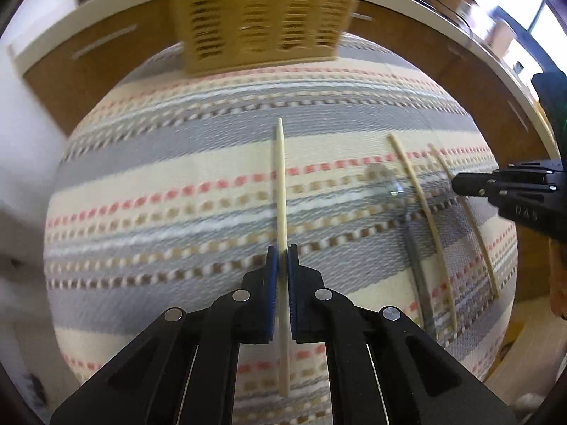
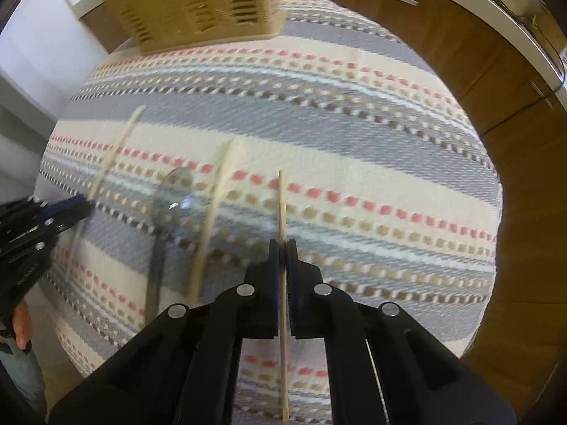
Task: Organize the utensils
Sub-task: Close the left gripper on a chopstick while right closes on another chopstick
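My left gripper (image 1: 282,253) is shut on a pale chopstick (image 1: 280,177) that points away over the striped tablecloth. My right gripper (image 2: 282,248) is shut on another chopstick (image 2: 282,205), also pointing away. In the left wrist view the right gripper (image 1: 457,183) shows at the right edge. A metal spoon (image 2: 166,212) lies on the cloth between the grippers, with a loose chopstick (image 2: 212,212) next to it. The spoon also shows in the left wrist view (image 1: 389,186), beside that chopstick (image 1: 421,219). A woven basket (image 1: 262,14) stands at the far edge of the table.
The round table carries a striped cloth (image 1: 177,163). Wooden cabinets with a white counter (image 2: 460,56) curve behind it. The basket also shows in the right wrist view (image 2: 195,0). The left gripper shows at the left edge of the right wrist view (image 2: 81,203).
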`<state>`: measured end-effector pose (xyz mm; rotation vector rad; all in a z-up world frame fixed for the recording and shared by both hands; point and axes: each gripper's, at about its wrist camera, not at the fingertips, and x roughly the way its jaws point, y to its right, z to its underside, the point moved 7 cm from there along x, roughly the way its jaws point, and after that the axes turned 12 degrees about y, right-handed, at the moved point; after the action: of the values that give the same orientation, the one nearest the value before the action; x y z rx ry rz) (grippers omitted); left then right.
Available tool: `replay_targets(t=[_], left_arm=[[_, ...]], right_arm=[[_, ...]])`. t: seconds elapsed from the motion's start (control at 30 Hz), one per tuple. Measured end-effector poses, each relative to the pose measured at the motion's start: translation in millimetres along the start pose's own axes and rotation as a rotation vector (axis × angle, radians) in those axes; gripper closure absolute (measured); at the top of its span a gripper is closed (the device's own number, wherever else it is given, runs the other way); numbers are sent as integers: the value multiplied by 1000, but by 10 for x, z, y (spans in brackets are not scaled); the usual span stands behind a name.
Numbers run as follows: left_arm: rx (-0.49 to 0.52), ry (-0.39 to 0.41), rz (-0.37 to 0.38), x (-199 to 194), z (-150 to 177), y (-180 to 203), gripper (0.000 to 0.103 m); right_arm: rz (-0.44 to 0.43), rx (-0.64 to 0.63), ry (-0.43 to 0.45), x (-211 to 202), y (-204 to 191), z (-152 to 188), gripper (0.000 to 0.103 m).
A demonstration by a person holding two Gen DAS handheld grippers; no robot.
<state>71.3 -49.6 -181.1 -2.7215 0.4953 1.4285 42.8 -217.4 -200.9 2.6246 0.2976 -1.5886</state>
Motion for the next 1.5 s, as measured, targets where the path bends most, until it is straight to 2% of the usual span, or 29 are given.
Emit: replay_targets(t=[0.17, 0.27, 0.37, 0.5, 0.57, 0.63, 0.77, 0.8, 0.83, 0.9, 1.0, 1.1, 1.17, 1.23, 1.43, 1.5], left_arm=[[-19, -25, 28, -22, 68, -141, 98], [-6, -53, 80, -6, 37, -131, 93], [-11, -73, 133, 23, -62, -130, 91], [25, -94, 134, 98, -258, -127, 88], [46, -122, 152, 143, -307, -72, 87], [77, -143, 130, 191, -333, -40, 87], [176, -197, 139, 238, -380, 105, 69], [213, -213, 133, 249, -384, 143, 69], [233, -222, 126, 260, -377, 159, 69], [268, -236, 108, 278, -380, 208, 72], [328, -233, 50, 290, -381, 240, 85], [314, -229, 34, 285, -395, 192, 96], [291, -239, 20, 295, -395, 108, 96], [275, -234, 25, 296, -392, 57, 91], [259, -237, 34, 286, -422, 52, 88], [255, -240, 42, 317, -456, 64, 88]], right_arm=[[-19, 25, -20, 64, 113, -55, 100], [-27, 27, -38, 95, 139, -94, 99], [-44, 30, -50, 112, 147, -118, 94], [-62, 43, -56, 75, 191, -151, 81], [-58, 39, -57, 45, 243, -147, 79], [-76, 53, -79, 43, 288, -125, 78], [-74, 25, -112, 32, 293, -48, 78], [-68, 4, -123, 47, 262, -42, 78], [-63, -16, -134, 65, 220, -29, 79], [-13, -70, -128, 69, 171, -19, 86], [-27, -88, -134, 76, 106, -26, 99], [-53, -60, -137, 80, 140, -49, 98], [-60, -60, -137, 82, 164, -60, 98], [-67, -60, -141, 80, 186, -84, 98], [-65, -73, -158, 100, 215, -120, 98], [-63, -89, -162, 125, 120, -137, 98]])
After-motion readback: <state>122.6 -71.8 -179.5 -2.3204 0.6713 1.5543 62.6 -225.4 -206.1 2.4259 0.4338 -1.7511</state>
